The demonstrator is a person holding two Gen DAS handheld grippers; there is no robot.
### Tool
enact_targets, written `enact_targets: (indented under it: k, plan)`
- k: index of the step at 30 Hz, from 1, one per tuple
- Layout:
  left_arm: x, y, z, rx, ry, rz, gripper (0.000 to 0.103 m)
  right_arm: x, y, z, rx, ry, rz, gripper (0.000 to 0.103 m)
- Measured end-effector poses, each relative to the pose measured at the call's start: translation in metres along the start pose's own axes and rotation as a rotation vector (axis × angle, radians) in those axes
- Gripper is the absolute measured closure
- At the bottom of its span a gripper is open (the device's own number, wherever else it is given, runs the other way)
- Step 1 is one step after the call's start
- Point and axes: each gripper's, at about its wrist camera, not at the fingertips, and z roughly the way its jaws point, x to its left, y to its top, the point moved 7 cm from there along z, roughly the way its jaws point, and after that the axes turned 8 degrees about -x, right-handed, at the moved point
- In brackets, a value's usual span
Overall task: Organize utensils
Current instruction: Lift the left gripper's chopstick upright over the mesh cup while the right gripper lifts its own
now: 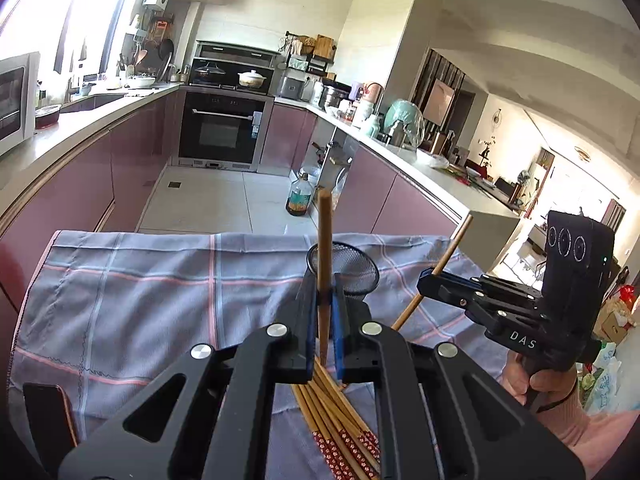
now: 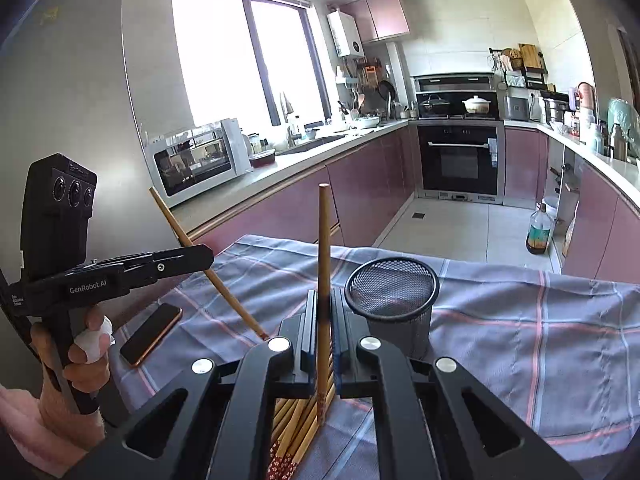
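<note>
A grey checked cloth (image 2: 520,320) covers the table; a phone (image 2: 151,334) lies on its left part. Beyond the cloth — on the floor — stands a bottle (image 2: 540,232). Left of the cloth, a white microwave (image 2: 196,160) sits on the counter (image 2: 304,160) — the black oven (image 2: 460,160) at the far end.

The letters "DAS" are written in white on the black body of the right gripper (image 1: 430,278), as seen from the left wrist view. The words "GenRobot.AI" are printed in white on the side of the left gripper (image 2: 200,254), seen from the right wrist view. Smaller print beside it cannot be read.
</note>
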Motion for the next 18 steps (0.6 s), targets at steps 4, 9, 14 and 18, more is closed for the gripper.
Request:
enact_targets:
  k: [4,9,14,18]
  plan:
    - [-0.008,0.023,0.000,-0.041,-0.015,-0.014,0.096,0.000,0.018,-0.003,-0.042,-0.005,-0.016,0.098]
    - [-0.022,0.045,0.004,-0.072,-0.017,0.000,0.096,-0.002,0.039,-0.006,-0.088,-0.008,-0.039,0.098]
    - [-0.032,0.066,0.012,-0.094,-0.015,0.013,0.096,-0.009,0.059,-0.007,-0.122,-0.019,-0.059,0.098]
    - [-0.039,0.088,0.018,-0.126,-0.012,0.026,0.096,-0.019,0.078,-0.008,-0.154,-0.034,-0.061,0.098]
